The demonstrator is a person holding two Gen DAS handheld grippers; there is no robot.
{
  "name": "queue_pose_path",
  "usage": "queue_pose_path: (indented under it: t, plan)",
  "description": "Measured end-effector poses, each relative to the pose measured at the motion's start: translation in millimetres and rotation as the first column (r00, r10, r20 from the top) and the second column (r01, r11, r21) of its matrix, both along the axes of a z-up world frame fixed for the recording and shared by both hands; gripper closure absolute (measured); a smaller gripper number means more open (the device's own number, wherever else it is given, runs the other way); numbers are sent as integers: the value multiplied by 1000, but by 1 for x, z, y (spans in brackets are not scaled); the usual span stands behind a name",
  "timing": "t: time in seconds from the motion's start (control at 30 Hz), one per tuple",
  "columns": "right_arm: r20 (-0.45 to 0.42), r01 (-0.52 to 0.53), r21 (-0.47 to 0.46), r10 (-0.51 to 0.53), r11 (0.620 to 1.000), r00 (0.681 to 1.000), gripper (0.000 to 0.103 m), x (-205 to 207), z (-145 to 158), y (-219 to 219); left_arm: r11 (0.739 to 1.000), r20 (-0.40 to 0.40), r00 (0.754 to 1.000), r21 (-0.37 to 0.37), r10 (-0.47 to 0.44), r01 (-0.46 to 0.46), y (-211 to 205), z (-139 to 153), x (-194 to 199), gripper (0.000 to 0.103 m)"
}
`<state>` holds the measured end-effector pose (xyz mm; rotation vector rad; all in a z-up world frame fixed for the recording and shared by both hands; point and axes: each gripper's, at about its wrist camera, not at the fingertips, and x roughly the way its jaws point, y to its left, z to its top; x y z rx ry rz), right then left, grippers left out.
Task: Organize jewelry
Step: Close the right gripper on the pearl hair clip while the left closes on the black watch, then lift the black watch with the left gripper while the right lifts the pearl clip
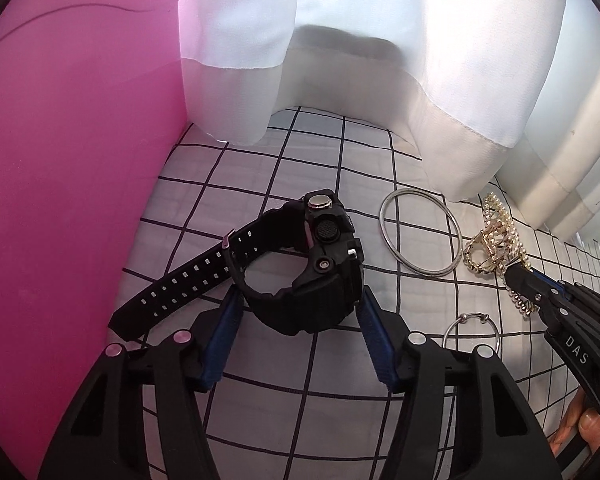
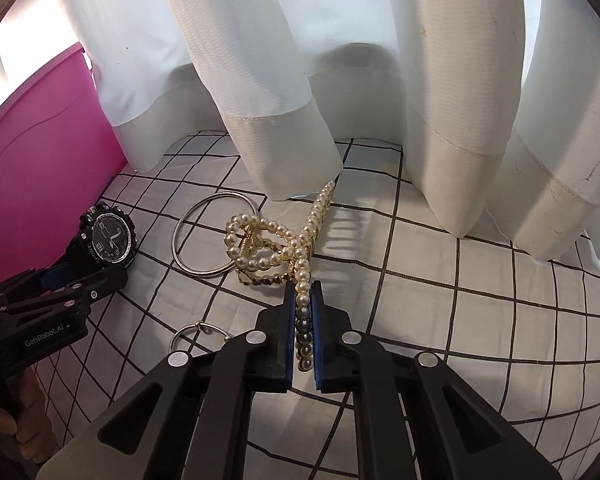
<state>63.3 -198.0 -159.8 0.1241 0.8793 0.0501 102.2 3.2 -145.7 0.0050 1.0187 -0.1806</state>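
Both grippers are working the bed at once. The right gripper (image 2: 303,300) has its fingers clamped on the pearl hair clip (image 2: 276,248), just right of the silver bangle (image 2: 204,236). Left of the bangle, the left gripper (image 1: 300,304) straddles the black watch (image 1: 300,264), apparently touching both sides, probably so each piece gets lifted separately.

A black watch (image 1: 324,264) lies on a white bed sheet (image 1: 300,360) crossed by a thin black grid. The bangle (image 1: 420,234) and small ring (image 2: 196,334) are silver, the pearl hair clip (image 2: 268,248) cream and gold. White curtain (image 2: 280,80), bright pink wall (image 1: 68,160), black grippers with blue pads (image 2: 318,320).
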Motion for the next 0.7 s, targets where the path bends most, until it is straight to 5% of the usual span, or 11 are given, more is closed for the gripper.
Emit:
queue_pose_path:
  t: [0.17,0.23,0.27,0.4,0.7]
  plan:
    - [6,-2,8,2,1000,1000,96,-14,5,0,1000,11,1000,-12,-7,7,1,8,-11,48]
    - [12,0,13,0,1000,1000,96,-18,6,0,1000,24,1000,-9,-15,15,-2,12,-13,56]
    - [15,3,17,-3,1000,1000,96,-21,7,-1,997,18,999,-52,-49,50,-2,15,-16,91]
    - [22,12,34,-12,999,1000,96,-29,11,-4,998,36,997,10,-62,62,-13,21,-21,97]
    - [30,17,50,-19,999,999,96,-40,14,-5,995,67,994,-41,-90,93,-7,26,-21,102]
